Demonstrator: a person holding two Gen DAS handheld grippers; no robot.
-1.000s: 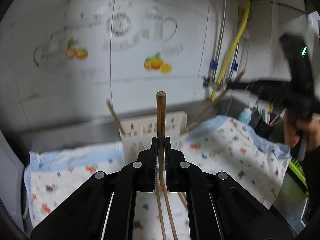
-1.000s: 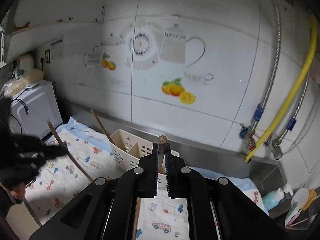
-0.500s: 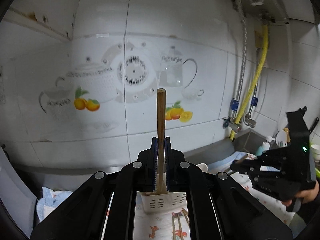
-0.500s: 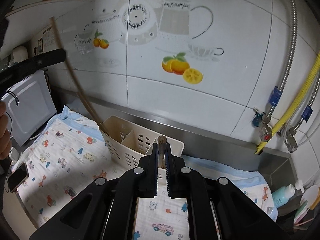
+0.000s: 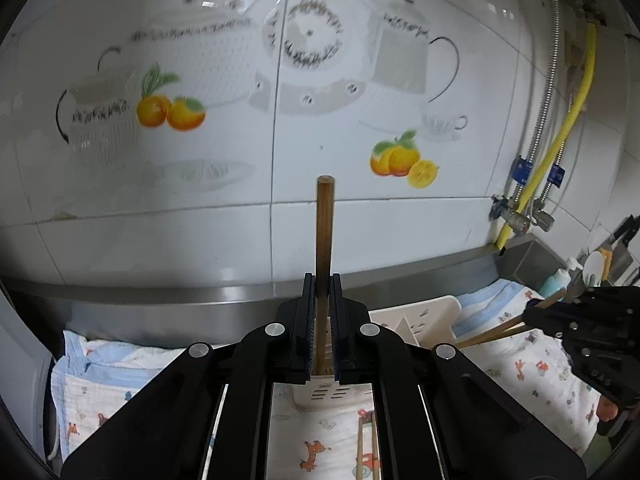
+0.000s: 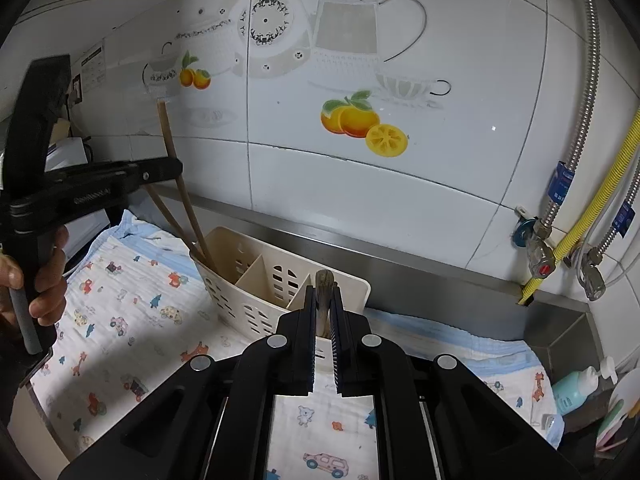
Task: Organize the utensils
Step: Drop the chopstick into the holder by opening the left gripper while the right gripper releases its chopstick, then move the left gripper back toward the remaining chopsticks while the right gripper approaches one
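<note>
My left gripper point(image 5: 323, 280) is shut on a wooden chopstick point(image 5: 324, 232) held upright over the cream slotted utensil holder point(image 5: 420, 316). In the right wrist view that gripper point(image 6: 168, 168) holds the chopstick point(image 6: 172, 152) with its lower end in the holder's left compartment point(image 6: 224, 256), beside another chopstick. My right gripper point(image 6: 325, 292) is shut on a wooden chopstick point(image 6: 324, 280) just in front of the holder's right end point(image 6: 352, 284). It also shows in the left wrist view point(image 5: 532, 314) with chopsticks point(image 5: 500, 328) pointing at the holder.
A printed cloth point(image 6: 132, 312) covers the counter. More chopsticks point(image 5: 366, 452) lie on it near me. The tiled wall point(image 6: 360, 160) stands close behind the holder. Pipes and valves point(image 6: 560, 216) and a sink corner with a soap bottle point(image 6: 576, 384) are at the right.
My left gripper has swung its chopstick over and lowered its end into the holder's left compartment. My right gripper has moved closer to the holder.
</note>
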